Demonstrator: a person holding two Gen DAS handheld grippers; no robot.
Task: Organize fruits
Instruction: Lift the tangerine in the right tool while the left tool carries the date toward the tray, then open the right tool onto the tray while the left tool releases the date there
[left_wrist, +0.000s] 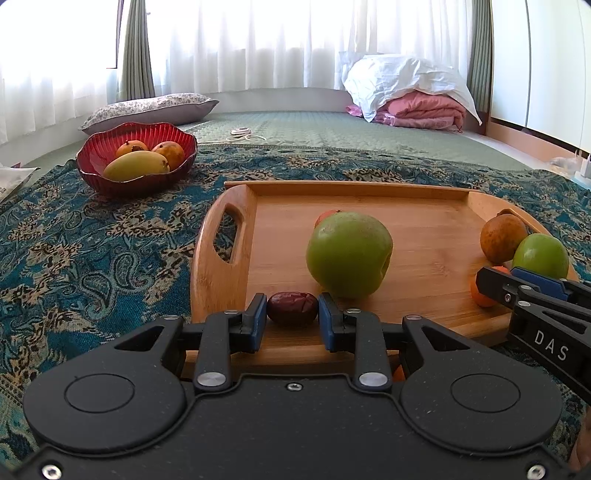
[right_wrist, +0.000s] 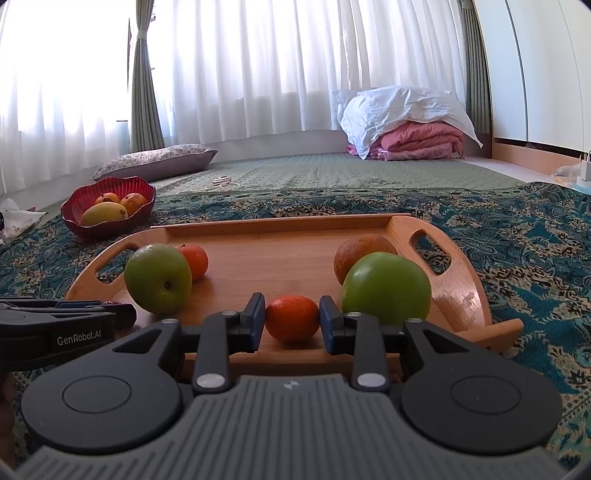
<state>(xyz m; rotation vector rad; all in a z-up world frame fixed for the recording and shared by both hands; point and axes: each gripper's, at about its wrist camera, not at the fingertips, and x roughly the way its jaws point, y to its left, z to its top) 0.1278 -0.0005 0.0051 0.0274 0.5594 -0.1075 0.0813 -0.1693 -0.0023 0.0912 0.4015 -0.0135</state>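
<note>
Dark-red date (left_wrist: 292, 308) sits on the tray (left_wrist: 417, 192), clamped between the left gripper's (left_wrist: 292, 314) blue pads, a green apple (left_wrist: 349, 254) just beyond. Beside it, the right gripper (right_wrist: 292, 319) pinches a small orange (right_wrist: 292, 317), another apple (right_wrist: 386, 288) just past its right finger. Far left, a red bowl (left_wrist: 110, 182) holds mangoes (left_wrist: 136, 167).

A green apple (left_wrist: 349, 254) hides most of a tangerine (left_wrist: 325, 215).
</note>
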